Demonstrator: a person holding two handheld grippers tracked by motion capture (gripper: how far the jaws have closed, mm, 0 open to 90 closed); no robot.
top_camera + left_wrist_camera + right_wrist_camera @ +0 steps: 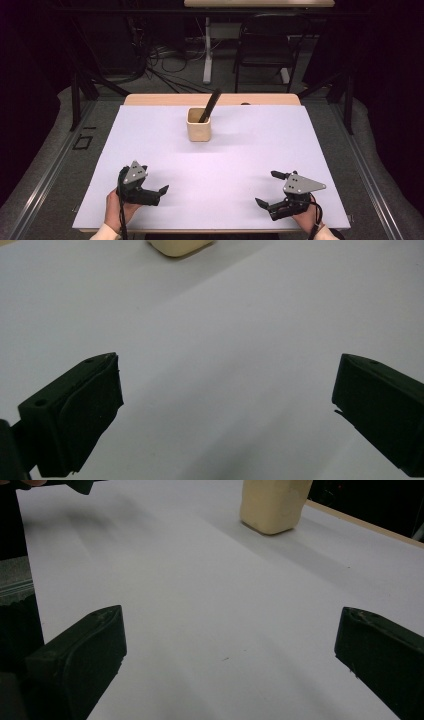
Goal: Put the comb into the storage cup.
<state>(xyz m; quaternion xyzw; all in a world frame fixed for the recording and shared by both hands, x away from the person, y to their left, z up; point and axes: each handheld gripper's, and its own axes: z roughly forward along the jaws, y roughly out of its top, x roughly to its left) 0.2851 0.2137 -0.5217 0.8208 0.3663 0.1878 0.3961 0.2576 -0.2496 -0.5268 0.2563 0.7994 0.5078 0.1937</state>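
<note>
A cream square cup stands on the white sheet toward the back middle, with a black stick-like utensil leaning out of it to the right. My left gripper rests near the front left of the sheet, held in a hand, jaws wide apart and empty. My right gripper sits at the front right, also open and empty. In the left gripper view the gripper looks over bare sheet toward the cup's base. In the right gripper view the gripper faces the cup far ahead.
The wooden table edge shows behind the sheet. Beyond it stand a black chair, a white desk leg and floor cables. Black frame posts flank the table. The left gripper's edge shows at the right gripper view's top left.
</note>
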